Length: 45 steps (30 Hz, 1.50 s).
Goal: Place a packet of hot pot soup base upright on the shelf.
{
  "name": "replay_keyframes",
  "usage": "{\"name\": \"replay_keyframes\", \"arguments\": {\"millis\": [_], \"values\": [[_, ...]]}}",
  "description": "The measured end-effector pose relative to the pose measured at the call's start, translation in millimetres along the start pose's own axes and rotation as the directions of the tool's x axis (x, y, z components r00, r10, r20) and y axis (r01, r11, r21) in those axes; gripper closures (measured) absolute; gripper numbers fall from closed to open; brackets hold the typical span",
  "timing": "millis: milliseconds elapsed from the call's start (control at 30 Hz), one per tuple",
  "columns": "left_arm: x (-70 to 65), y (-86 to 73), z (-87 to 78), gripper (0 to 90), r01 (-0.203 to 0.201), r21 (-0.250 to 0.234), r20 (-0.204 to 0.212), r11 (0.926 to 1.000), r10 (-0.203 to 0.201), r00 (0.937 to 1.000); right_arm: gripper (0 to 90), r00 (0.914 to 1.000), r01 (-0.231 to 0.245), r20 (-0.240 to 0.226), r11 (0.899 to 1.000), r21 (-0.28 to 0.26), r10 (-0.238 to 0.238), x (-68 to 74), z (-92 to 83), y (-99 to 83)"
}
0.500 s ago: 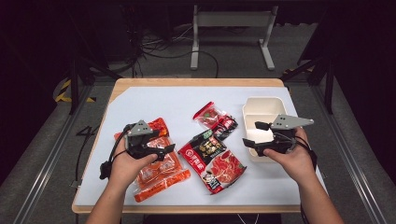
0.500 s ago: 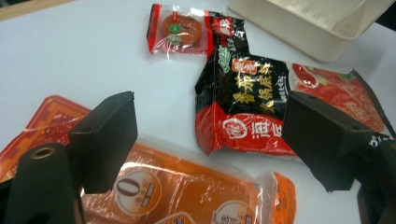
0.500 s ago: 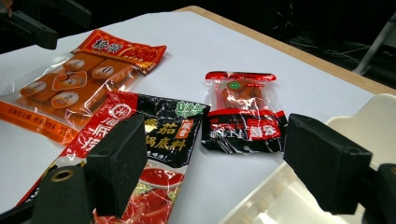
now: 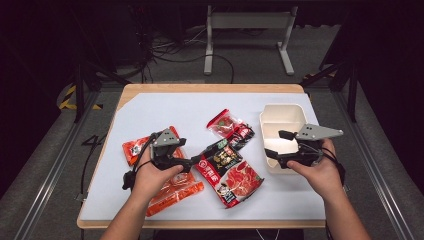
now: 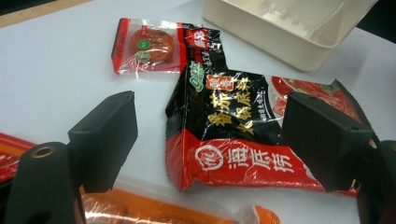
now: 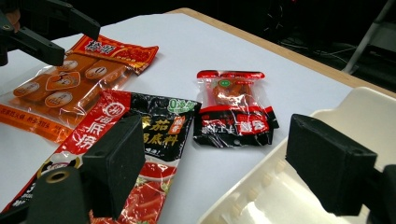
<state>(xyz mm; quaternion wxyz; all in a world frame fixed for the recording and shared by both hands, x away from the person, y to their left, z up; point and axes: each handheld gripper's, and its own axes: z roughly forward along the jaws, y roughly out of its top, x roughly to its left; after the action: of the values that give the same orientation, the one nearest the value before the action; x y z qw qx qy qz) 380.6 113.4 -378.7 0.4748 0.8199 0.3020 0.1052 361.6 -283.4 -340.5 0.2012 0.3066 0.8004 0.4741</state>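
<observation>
A black-and-red sauce packet [image 4: 220, 159] lies mid-table, overlapping a larger red packet [image 4: 239, 182]. My left gripper [image 4: 196, 159] is open at its left end. In the left gripper view the open gripper [image 5: 212, 112] has the packet [image 5: 233, 158] lying between and just beyond its jaws, untouched. My right gripper [image 4: 278, 144] hangs open over the near left corner of a cream container [image 4: 282, 120]. In the right gripper view that gripper [image 6: 215, 130] is empty, with the container [image 6: 355, 116] under its right jaw.
A small red-and-black packet [image 4: 231, 127] lies behind the middle ones, near the container. Orange packets [image 4: 175, 189] sit under and beside my left hand. White sheet [image 4: 165, 110] is bare toward the back left. The left gripper [image 6: 65, 32] appears at the top left of the right gripper view.
My left gripper has slid a little to the right, up to the black-and-red packet. The right gripper has barely moved.
</observation>
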Motion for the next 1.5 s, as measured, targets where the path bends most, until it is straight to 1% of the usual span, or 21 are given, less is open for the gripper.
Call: {"name": "replay_keyframes", "arguments": {"millis": [100, 133, 167, 267, 467, 500, 633, 667, 767, 833, 933, 1000, 1067, 1100, 1167, 1233, 1267, 1300, 1333, 1400, 1500], "values": [[-2.9, 1.4, 4.3, 19.3, 0.005, 0.003, 0.006, 1.0, -0.005, 1.0, 20.2, 1.0, -0.009, 0.003, 1.0, 0.001, 0.009, -0.9, -3.6, -2.3], [-3.1, 1.9, 5.8, 19.3, -0.001, 0.006, 0.005, 1.0, 0.001, 1.0, 20.3, 0.9999, -0.012, 0.005, 1.0, 0.0, 0.012, -1.1, -4.4, -2.9], [-3.8, 1.9, 7.7, 19.3, 0.001, 0.005, 0.005, 1.0, -0.001, 1.0, 20.5, 0.9999, -0.012, 0.003, 1.0, 0.0, 0.012, -1.5, -5.2, -3.5], [-4.8, 0.6, 15.2, 18.9, 0.009, 0.021, 0.008, 0.9997, -0.01, 0.9999, 20.9, 0.9999, -0.017, 0.001, 1.0, 0.004, 0.017, -1.8, -6.9, -5.3], [-6.1, -2.1, 25.3, 19.0, 0.008, 0.048, 0.011, 0.9988, -0.008, 0.9999, 22.3, 0.9998, -0.018, -0.006, 1.0, -0.002, 0.018, -1.7, -8.6, -7.0], [-6.5, -2.9, 26.6, 19.2, 0.015, 0.057, 0.012, 0.9983, -0.015, 0.9998, 22.8, 0.9998, -0.019, -0.006, 1.0, -0.003, 0.019, -1.7, -8.8, -7.2], [-5.8, -5.1, 30.6, 20.7, 0.023, 0.076, 0.013, 0.9968, -0.024, 0.9996, 24.7, 0.9998, -0.012, -0.015, 1.0, 0.001, 0.012, -1.5, -8.5, -8.6], [-6.0, -5.5, 31.3, 21.0, 0.031, 0.078, 0.013, 0.9965, -0.032, 0.9994, 25.0, 0.9998, -0.01, -0.017, 1.0, 0.002, 0.01, -1.3, -8.3, -8.9], [-6.1, -6.1, 32.4, 21.7, 0.031, 0.079, 0.017, 0.9963, -0.033, 0.9993, 26.7, 0.9998, 0.005, -0.021, 1.0, 0.001, -0.005, -1.0, -8.2, -9.5], [-5.2, -7.0, 33.6, 22.6, 0.025, 0.093, 0.005, 0.9954, -0.026, 0.9997, 28.7, 0.9995, 0.007, -0.029, 1.0, -0.005, -0.007, -0.8, -8.2, -9.5], [-3.0, -10.5, 37.1, 23.6, 0.042, 0.127, -0.014, 0.9911, -0.04, 0.9991, 30.8, 0.9989, 0.013, -0.045, 1.0, -0.016, -0.013, -0.5, -7.3, -9.4], [-1.1, -12.9, 39.5, 24.3, 0.051, 0.14, -0.023, 0.9888, -0.048, 0.9986, 31.2, 0.9985, 0.021, -0.049, 1.0, -0.024, -0.022, 0.0, -6.5, -9.3], [0.7, -15.1, 42.5, 25.1, 0.061, 0.154, -0.023, 0.9861, -0.058, 0.998, 32.3, 0.9983, 0.022, -0.053, 0.999, -0.037, -0.024, 0.2, -5.7, -9.4], [1.4, -15.9, 43.5, 25.9, 0.065, 0.164, -0.024, 0.9842, -0.062, 0.9978, 33.6, 0.9982, 0.012, -0.058, 0.999, -0.04, -0.015, 0.2, -5.7, -9.5], [3.0, -17.5, 45.9, 27.9, 0.073, 0.181, -0.024, 0.9809, -0.069, 0.9973, 33.9, 0.9978, 0.01, -0.065, 0.999, -0.048, -0.013, 0.0, -5.7, -9.8], [4.1, -19.5, 48.5, 31.4, 0.088, 0.199, -0.015, 0.976, -0.087, 0.9961, 36.6, 0.9969, -0.02, -0.077, 0.999, -0.024, 0.018, 0.0, -6.3, -10.5], [4.3, -20.5, 50.1, 33.0, 0.097, 0.208, -0.016, 0.9733, -0.096, 0.9953, 36.8, 0.9954, -0.045, -0.084, 0.999, -0.006, 0.045, 0.3, -6.8, -11.0], [5.1, -21.5, 51.4, 34.3, 0.094, 0.219, -0.018, 0.9711, -0.092, 0.9956, 37.7, 0.9951, -0.048, -0.086, 0.999, 0.003, 0.048, 0.3, -6.8, -11.5], [5.4, -22.5, 52.9, 35.4, 0.1, 0.229, -0.027, 0.9683, -0.097, 0.9949, 38.4, 0.995, -0.049, -0.087, 0.999, 0.009, 0.049, 0.6, -6.4, -11.8], [6.5, -24.7, 55.7, 37.7, 0.109, 0.244, -0.03, 0.9635, -0.105, 0.994, 39.9, 0.995, -0.055, -0.083, 0.998, 0.027, 0.057, 1.5, -6.2, -12.1], [8.1, -26.8, 58.8, 44.3, 0.117, 0.257, -0.02, 0.9592, -0.116, 0.9931, 41.9, 0.9947, -0.041, -0.093, 0.998, 0.038, 0.044, 2.7, -4.8, -12.4]]}}
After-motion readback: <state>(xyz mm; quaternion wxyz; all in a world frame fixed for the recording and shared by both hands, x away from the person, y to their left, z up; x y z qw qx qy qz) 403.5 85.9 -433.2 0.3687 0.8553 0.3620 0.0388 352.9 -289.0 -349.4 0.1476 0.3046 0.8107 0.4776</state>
